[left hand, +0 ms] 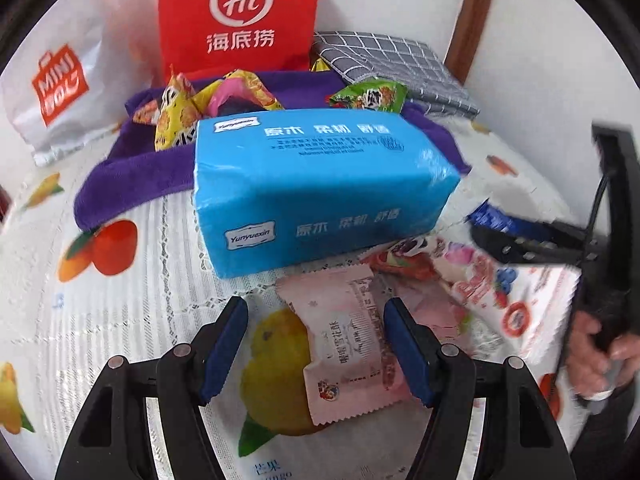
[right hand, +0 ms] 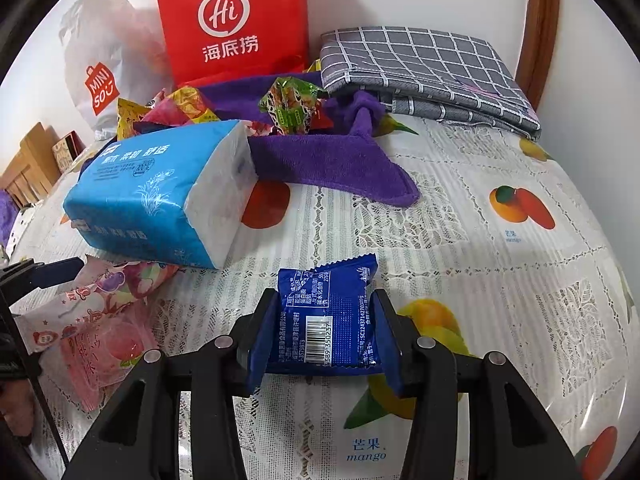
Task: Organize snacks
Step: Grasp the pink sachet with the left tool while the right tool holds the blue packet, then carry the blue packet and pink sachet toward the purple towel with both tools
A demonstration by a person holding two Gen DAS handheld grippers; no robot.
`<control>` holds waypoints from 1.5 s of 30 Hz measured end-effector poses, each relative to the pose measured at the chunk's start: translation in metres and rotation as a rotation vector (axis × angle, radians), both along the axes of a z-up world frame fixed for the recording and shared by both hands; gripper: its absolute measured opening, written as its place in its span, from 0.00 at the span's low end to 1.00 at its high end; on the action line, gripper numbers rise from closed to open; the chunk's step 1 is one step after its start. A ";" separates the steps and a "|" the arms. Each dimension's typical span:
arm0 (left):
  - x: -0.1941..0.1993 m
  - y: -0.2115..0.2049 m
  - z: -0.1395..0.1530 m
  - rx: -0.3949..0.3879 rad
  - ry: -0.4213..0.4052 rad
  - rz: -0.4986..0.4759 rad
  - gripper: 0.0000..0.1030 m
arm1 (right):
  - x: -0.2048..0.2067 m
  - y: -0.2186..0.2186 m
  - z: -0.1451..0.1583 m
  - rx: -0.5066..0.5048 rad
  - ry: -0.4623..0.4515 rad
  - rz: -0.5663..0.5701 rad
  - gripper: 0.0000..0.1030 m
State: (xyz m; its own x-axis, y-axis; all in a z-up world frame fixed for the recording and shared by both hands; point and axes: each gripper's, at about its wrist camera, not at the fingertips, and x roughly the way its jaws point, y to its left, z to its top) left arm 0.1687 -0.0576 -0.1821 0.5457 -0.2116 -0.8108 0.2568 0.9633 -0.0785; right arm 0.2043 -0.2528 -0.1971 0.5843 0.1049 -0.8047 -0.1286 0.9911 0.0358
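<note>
In the left wrist view my left gripper hangs open over a pale pink snack packet that lies flat on the fruit-print tablecloth. The left pad stands well clear of the packet and the right pad sits at its edge. My right gripper is shut on a blue snack packet, one pad against each side, barcode facing up. That blue packet and the right gripper's black finger also show at the right of the left wrist view. A purple towel holds several bright snack packets.
A blue tissue pack lies mid-table. A pink-and-white fruit snack bag lies beside the pink packet. A red paper bag, a white shopping bag and a folded grey checked cloth line the wall. A hand grips the right tool.
</note>
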 end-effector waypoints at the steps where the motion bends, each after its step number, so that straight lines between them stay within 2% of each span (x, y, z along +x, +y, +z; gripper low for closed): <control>1: 0.001 -0.002 0.000 0.013 -0.002 0.000 0.66 | 0.000 0.000 0.000 0.001 0.000 0.000 0.46; 2: 0.001 -0.001 0.001 0.013 -0.004 0.002 0.61 | -0.001 -0.001 -0.001 0.001 -0.002 0.000 0.46; 3: 0.001 0.001 0.002 0.002 -0.008 0.012 0.49 | -0.001 -0.002 0.000 0.003 -0.003 0.001 0.46; 5: 0.003 0.012 0.004 -0.028 -0.006 0.045 0.36 | 0.000 -0.003 0.001 0.017 -0.001 0.000 0.46; 6: 0.004 0.021 0.004 -0.051 -0.004 0.066 0.35 | 0.000 -0.004 0.001 0.028 0.001 0.000 0.46; 8: 0.004 0.031 0.004 -0.047 -0.006 0.094 0.35 | 0.001 -0.001 0.001 0.019 0.002 -0.001 0.46; 10: 0.002 0.039 0.005 0.018 -0.019 0.121 0.35 | 0.001 -0.001 0.001 0.012 0.002 -0.001 0.46; 13: 0.000 0.046 0.004 0.056 -0.024 0.131 0.37 | 0.001 -0.001 0.001 0.015 0.002 -0.001 0.46; 17: -0.001 0.053 0.001 0.056 -0.015 0.134 0.49 | 0.001 0.001 0.000 0.003 0.000 -0.001 0.46; 20: 0.002 0.043 0.001 0.117 -0.018 0.132 0.62 | 0.001 0.001 0.000 -0.004 -0.001 0.000 0.46; 21: 0.004 0.044 0.001 0.106 -0.013 0.133 0.62 | 0.001 0.001 0.000 -0.003 -0.001 0.000 0.46; 24: 0.006 0.051 0.001 0.051 -0.003 0.139 0.62 | 0.000 0.005 0.000 -0.019 0.000 0.002 0.46; 28: 0.005 0.046 0.000 0.077 -0.009 0.138 0.62 | 0.000 0.004 0.000 -0.021 -0.001 0.003 0.47; 30: 0.005 0.051 0.002 0.060 -0.013 0.152 0.49 | 0.000 0.004 0.001 -0.020 -0.001 0.003 0.47; 31: 0.004 0.054 0.003 0.043 -0.015 0.160 0.48 | 0.000 0.003 0.003 -0.008 0.001 0.002 0.47; 33: 0.004 0.059 0.004 0.012 -0.017 0.171 0.38 | -0.001 0.004 0.000 -0.011 0.002 0.003 0.47; 36: -0.001 0.061 0.007 -0.023 -0.032 0.163 0.33 | -0.002 0.004 -0.001 -0.009 0.002 0.003 0.47; 40: -0.004 0.055 0.008 -0.019 -0.050 0.140 0.32 | 0.000 0.000 0.000 0.000 0.001 0.002 0.46; 45: -0.001 0.058 0.002 -0.036 -0.025 0.144 0.33 | -0.001 -0.002 0.000 0.013 -0.008 -0.002 0.45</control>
State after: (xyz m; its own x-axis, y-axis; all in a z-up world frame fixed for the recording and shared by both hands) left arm 0.1674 0.0001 -0.1798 0.5924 -0.1586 -0.7899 0.1188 0.9869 -0.1090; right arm 0.2038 -0.2549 -0.1974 0.5913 0.1142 -0.7984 -0.1267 0.9908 0.0479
